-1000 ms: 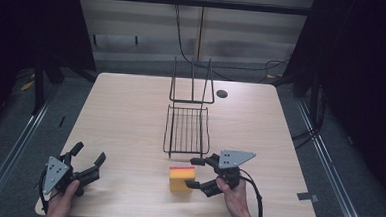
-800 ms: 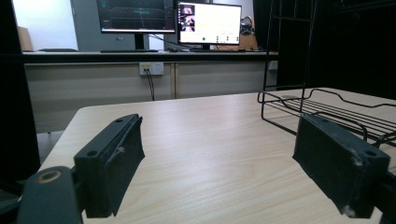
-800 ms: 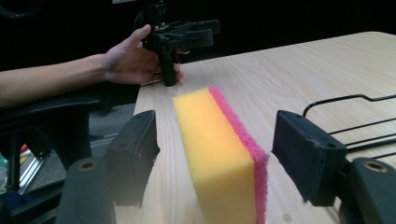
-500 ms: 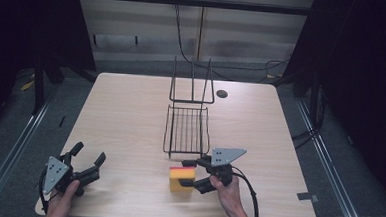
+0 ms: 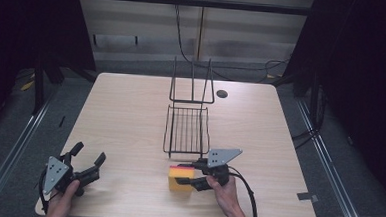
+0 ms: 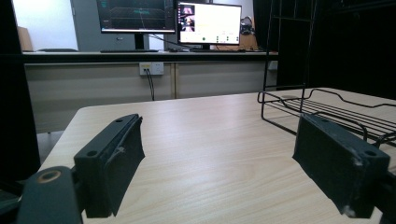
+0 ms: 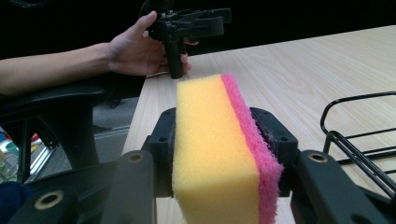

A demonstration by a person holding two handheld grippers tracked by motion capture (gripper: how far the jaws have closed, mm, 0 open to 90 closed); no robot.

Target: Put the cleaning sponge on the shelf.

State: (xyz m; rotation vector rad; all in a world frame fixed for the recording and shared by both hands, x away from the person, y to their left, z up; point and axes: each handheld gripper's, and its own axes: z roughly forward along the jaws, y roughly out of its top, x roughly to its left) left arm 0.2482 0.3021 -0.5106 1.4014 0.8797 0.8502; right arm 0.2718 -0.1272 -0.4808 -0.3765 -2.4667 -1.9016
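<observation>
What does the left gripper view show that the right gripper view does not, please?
Left gripper view: two lit monitors behind the table, and the left claw open on nothing. Right gripper view: the right claw, its jaws just closed further, shut on the yellow-and-pink sponge, with the left hand beyond. Both: the wooden table and black wire rack.

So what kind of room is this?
Probably a lab or workshop for recording handling tasks. A bare table stands inside a dark frame, monitors glow on a desk behind, and a person holds a cabled gripper in each hand.
</observation>
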